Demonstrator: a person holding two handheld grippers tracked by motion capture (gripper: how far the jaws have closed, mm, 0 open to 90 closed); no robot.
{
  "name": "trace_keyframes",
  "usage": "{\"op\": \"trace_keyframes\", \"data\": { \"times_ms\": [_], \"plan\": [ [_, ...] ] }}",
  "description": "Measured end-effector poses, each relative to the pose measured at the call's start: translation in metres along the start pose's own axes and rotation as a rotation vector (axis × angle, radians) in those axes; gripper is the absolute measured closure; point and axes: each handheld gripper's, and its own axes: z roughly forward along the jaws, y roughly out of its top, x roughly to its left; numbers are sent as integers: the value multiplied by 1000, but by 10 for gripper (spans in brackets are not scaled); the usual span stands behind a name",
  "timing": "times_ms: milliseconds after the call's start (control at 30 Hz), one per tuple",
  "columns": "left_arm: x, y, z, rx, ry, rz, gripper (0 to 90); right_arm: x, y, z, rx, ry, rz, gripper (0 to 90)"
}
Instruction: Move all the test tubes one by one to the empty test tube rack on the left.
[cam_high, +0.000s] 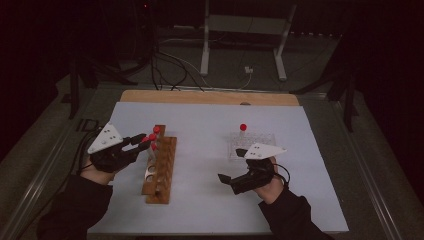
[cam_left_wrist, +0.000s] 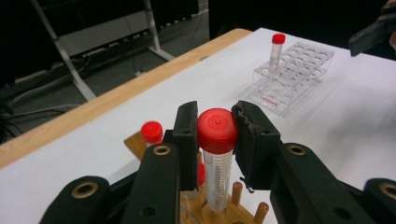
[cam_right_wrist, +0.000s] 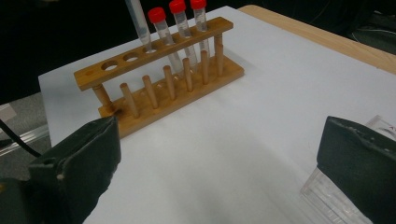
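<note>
My left gripper (cam_left_wrist: 217, 128) is shut on the red cap of a clear tube (cam_left_wrist: 218, 172), held upright with its lower end in a hole of the wooden rack (cam_left_wrist: 210, 212). From above, this gripper (cam_high: 144, 140) sits at the rack's (cam_high: 162, 172) left side. In the right gripper view the held tube (cam_right_wrist: 138, 25) enters the rack's (cam_right_wrist: 154, 74) top board beside three red-capped tubes (cam_right_wrist: 177, 6). My right gripper (cam_high: 231, 164) is open and holds nothing, just in front of the clear plastic rack (cam_high: 255, 142), which carries one red-capped tube (cam_high: 243, 127).
The white sheet (cam_high: 200, 200) covers the table, with a wooden edge (cam_high: 210, 96) at the far side. A metal stand (cam_high: 242, 30) and cables lie on the floor beyond. The clear rack's corner (cam_right_wrist: 327, 196) lies by my right jaw. Several rack holes near me are free.
</note>
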Motion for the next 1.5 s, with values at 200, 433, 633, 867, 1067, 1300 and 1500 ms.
{"op": "trace_keyframes", "data": {
  "times_ms": [200,433,633,867,1067,1300,1500],
  "plan": [
    [-2,-15,9,28,1,-5,720,-1,-1,0,0,-2,-2,0],
    [-2,-31,21,72,-5,-12,719,-1,0,-1,-6,-1,-3,0],
    [-3,-38,26,99,-8,-6,719,-1,0,-1,-3,1,3,0],
    [-7,-43,29,121,2,22,718,-2,0,-1,-6,1,2,0],
    [-6,-41,28,131,-27,11,699,-3,2,-2,-12,4,3,0],
    [-11,-35,22,106,-94,-6,375,-7,7,-7,-26,-9,6,0],
    [-17,-27,17,75,-147,-52,154,-15,14,-10,-50,-38,-3,0]
  ]
}}
